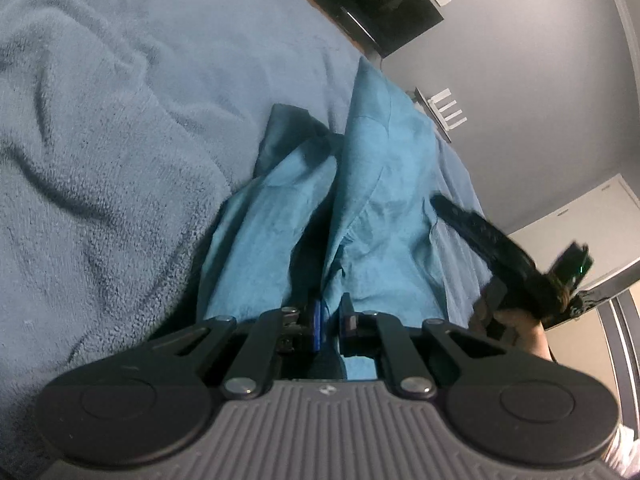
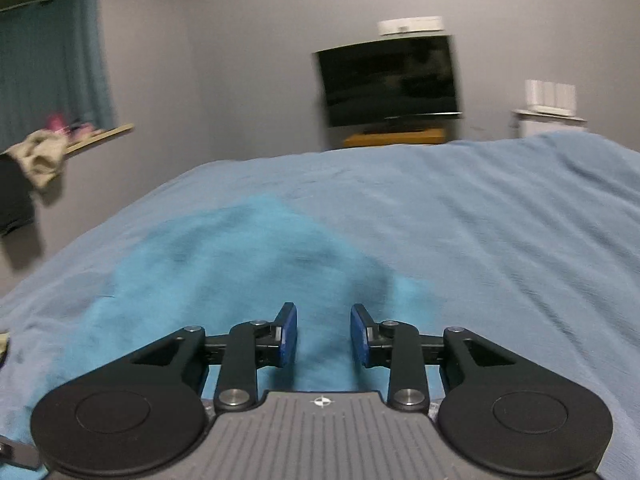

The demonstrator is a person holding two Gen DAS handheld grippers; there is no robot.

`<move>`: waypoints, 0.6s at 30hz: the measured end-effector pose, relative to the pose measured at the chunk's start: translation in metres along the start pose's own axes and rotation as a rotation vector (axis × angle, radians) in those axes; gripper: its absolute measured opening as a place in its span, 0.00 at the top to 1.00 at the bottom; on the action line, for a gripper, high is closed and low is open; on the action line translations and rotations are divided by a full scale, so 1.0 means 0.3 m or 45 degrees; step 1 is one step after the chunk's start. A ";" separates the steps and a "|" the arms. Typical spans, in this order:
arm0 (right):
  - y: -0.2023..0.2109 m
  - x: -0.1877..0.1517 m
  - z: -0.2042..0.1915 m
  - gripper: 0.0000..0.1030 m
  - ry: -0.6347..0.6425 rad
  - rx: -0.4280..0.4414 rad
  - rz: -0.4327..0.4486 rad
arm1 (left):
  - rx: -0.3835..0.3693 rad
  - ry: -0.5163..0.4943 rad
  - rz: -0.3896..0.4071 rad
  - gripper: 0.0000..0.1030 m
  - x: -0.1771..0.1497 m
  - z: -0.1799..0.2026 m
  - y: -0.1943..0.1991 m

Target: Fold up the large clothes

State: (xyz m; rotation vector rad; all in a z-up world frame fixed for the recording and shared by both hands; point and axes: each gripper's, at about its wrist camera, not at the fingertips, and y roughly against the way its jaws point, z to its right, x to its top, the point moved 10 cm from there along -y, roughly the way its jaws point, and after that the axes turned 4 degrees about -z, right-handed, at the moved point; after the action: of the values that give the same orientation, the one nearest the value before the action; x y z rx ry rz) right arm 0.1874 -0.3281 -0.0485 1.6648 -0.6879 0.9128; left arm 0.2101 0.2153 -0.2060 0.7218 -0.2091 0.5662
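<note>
A teal garment hangs in long folds from my left gripper, which is shut on its edge and holds it above the bed. In the right wrist view the same teal garment lies spread on the bed under my right gripper. The right gripper is open, its blue pads apart just over the cloth, nothing between them. The right gripper and the hand that holds it also show in the left wrist view, to the right of the hanging cloth.
A light blue blanket covers the bed. A dark TV stands on a wooden stand at the far wall. A white shelf unit is right of it. A curtain and a ledge with clothes are at left.
</note>
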 end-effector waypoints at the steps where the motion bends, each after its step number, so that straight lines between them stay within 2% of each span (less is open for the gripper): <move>1: -0.019 0.015 -0.032 0.67 0.026 0.025 -0.002 | -0.001 0.000 0.001 0.96 -0.003 -0.001 -0.002; 4: -0.109 0.038 -0.163 0.67 0.118 0.077 -0.054 | 0.035 -0.033 0.002 0.96 -0.008 -0.001 -0.014; 8: -0.252 0.055 -0.270 0.68 0.124 0.107 -0.170 | 0.070 -0.055 -0.002 0.96 -0.009 -0.010 -0.023; 12: -0.374 0.002 -0.353 0.68 0.211 0.106 -0.322 | 0.086 -0.051 -0.013 0.95 -0.010 -0.028 -0.042; 15: -0.361 0.009 -0.368 0.67 0.208 0.153 -0.304 | 0.070 -0.035 -0.019 0.95 -0.008 -0.035 -0.056; 17: -0.292 0.045 -0.337 0.58 0.141 0.215 -0.251 | 0.067 -0.037 -0.020 0.95 -0.011 -0.032 -0.063; 18: -0.247 0.062 -0.304 0.47 0.124 0.223 -0.217 | 0.062 -0.035 -0.021 0.95 -0.012 -0.037 -0.063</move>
State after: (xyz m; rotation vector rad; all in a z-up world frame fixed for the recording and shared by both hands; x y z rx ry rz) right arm 0.2369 -0.2203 -0.0587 1.7900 -0.4024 0.9459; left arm 0.2175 0.2099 -0.2262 0.7782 -0.2152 0.5478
